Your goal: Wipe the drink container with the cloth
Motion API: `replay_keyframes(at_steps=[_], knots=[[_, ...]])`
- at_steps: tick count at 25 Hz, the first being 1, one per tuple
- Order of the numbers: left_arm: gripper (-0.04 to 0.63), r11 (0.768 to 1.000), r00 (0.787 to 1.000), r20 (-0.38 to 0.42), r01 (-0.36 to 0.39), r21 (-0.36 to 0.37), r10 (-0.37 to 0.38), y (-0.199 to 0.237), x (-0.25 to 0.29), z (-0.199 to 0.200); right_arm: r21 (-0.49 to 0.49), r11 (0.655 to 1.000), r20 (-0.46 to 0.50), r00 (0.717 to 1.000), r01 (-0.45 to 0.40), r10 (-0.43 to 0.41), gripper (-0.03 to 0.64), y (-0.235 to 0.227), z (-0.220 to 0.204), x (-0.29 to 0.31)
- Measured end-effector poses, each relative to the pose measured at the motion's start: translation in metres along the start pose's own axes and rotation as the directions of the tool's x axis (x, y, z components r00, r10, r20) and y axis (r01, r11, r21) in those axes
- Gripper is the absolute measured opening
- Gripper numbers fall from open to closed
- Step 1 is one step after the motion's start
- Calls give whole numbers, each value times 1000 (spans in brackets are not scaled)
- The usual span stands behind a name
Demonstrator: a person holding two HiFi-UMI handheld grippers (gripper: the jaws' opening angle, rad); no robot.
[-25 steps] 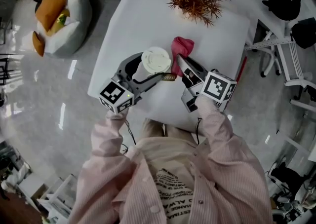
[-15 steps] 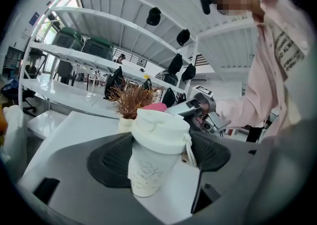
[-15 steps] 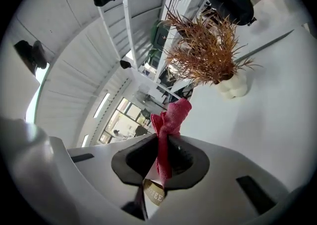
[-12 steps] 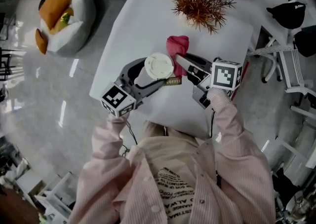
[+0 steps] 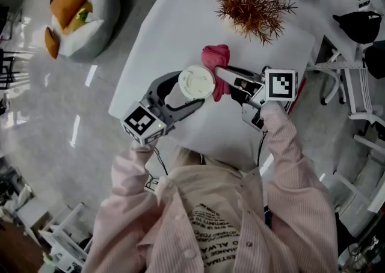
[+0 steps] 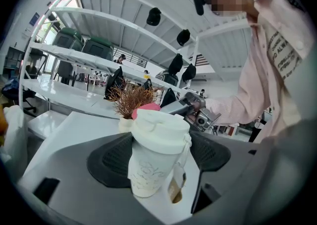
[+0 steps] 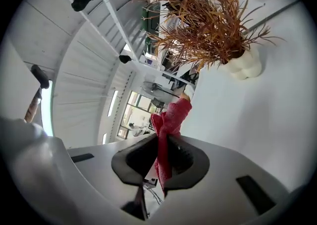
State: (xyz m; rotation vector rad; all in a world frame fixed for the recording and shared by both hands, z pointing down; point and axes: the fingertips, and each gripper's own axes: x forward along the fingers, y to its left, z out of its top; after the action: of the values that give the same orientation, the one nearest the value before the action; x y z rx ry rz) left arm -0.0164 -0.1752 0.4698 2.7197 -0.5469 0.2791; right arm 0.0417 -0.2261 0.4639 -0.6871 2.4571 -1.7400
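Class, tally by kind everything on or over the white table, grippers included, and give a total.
white lidded paper cup: 1
red cloth: 1
dried brown plant in a white pot: 1
grippers: 2, left gripper and right gripper
Total: 5

The head view looks steeply down at the table (image 5: 168, 31), each gripper view closely along its jaws; all share the red cloth (image 5: 215, 58).

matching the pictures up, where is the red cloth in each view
Head view: the cloth sits at centre, up and right of the cup.
Left gripper view: a red sliver showing over the cup.
Right gripper view: lower centre, pinched in the right hand-held gripper.
Shared landmark: the dried plant.
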Motion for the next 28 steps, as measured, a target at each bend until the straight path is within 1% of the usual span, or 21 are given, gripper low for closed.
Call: replay_keyframes(at_steps=[5, 11, 18, 21, 24, 28], knots=[[360, 1000, 1000, 4, -3, 3, 2, 0, -1, 0, 43, 999, -17, 1000, -9, 10, 38, -7, -2, 1], [360, 1000, 1000, 5, -7, -3, 7, 1, -1, -1, 42, 999, -44, 999, -25, 26, 38, -14, -7, 6], [360, 1000, 1000, 1, -12, -1, 12, 0, -2, -2, 93, 994, -55, 997, -52, 58, 38, -22, -12, 10], [360, 1000, 1000, -6, -13, -3, 13, 1, -3, -3, 100, 992, -59, 995, -79, 85, 38, -24, -12, 13], [360, 1000, 1000, 12, -14, -5, 14, 1, -2, 0, 132, 988, -71, 993, -84, 94, 38, -31, -14, 13], [360, 999, 1000, 12, -20, -28, 21, 0, -1, 2, 133, 987, -87, 991, -92, 104, 38, -37, -16, 17]])
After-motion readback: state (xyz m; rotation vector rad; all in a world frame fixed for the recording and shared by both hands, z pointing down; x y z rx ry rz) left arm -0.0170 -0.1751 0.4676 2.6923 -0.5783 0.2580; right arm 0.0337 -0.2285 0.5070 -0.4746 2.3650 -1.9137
